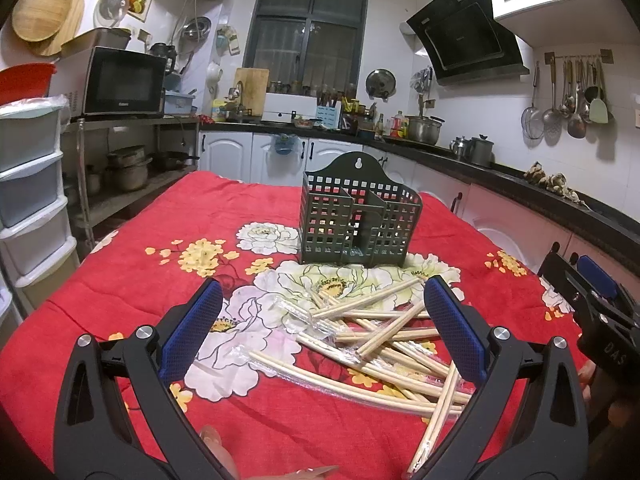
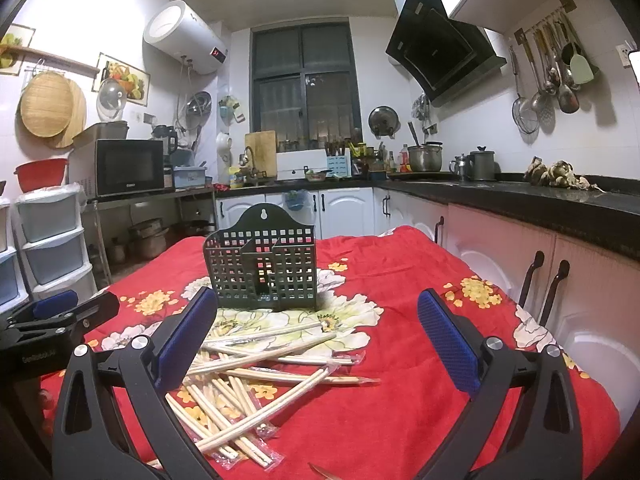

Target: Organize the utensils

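A heap of wooden chopstick pairs in clear wrappers lies on the red flowered tablecloth; it also shows in the right wrist view. Behind it stands a dark green slotted utensil holder, empty, also in the right wrist view. My left gripper is open and empty, low over the left part of the heap. My right gripper is open and empty, hovering over the heap's right side; it shows at the right edge of the left wrist view.
The table sits in a kitchen. White plastic drawers stand to the left. A black counter with white cabinets runs close along the table's right edge. A microwave is on a rack at the back left.
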Demonstrator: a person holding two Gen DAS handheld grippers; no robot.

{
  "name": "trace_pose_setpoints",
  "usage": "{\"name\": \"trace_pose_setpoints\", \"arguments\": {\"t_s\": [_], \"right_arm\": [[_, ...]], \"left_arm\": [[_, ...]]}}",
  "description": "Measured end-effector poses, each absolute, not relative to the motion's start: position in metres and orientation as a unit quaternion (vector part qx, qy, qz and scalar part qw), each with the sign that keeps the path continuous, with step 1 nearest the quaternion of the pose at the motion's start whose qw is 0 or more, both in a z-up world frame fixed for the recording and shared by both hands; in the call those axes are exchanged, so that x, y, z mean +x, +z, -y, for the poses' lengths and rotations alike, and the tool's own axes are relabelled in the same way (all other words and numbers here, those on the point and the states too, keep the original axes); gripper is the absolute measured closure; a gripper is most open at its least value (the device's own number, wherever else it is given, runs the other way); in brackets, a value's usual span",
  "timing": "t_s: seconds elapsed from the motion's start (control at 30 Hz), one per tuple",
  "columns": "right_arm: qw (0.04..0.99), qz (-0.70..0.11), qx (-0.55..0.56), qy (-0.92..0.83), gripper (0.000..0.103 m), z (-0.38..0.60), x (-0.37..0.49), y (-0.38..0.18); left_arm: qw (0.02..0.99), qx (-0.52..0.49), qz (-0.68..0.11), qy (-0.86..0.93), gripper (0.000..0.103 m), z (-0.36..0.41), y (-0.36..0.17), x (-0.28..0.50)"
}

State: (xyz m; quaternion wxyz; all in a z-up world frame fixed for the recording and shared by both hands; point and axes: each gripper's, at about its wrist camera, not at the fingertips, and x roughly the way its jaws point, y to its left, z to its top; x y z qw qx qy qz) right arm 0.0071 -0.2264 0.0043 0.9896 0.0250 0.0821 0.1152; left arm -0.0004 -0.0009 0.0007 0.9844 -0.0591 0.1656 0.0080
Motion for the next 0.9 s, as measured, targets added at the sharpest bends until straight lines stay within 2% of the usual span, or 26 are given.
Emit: {"name": "trace_pose_setpoints", "arguments": {"t_s": [0.9], "right_arm": [[0.99,-0.083,0.023,0.114,0.006,0.2257,0.0088,0.0033]], "left_arm": [[0.984,-0.062,-0.166,0.008,0.01,-0.0008,0.0006,0.0]]}}
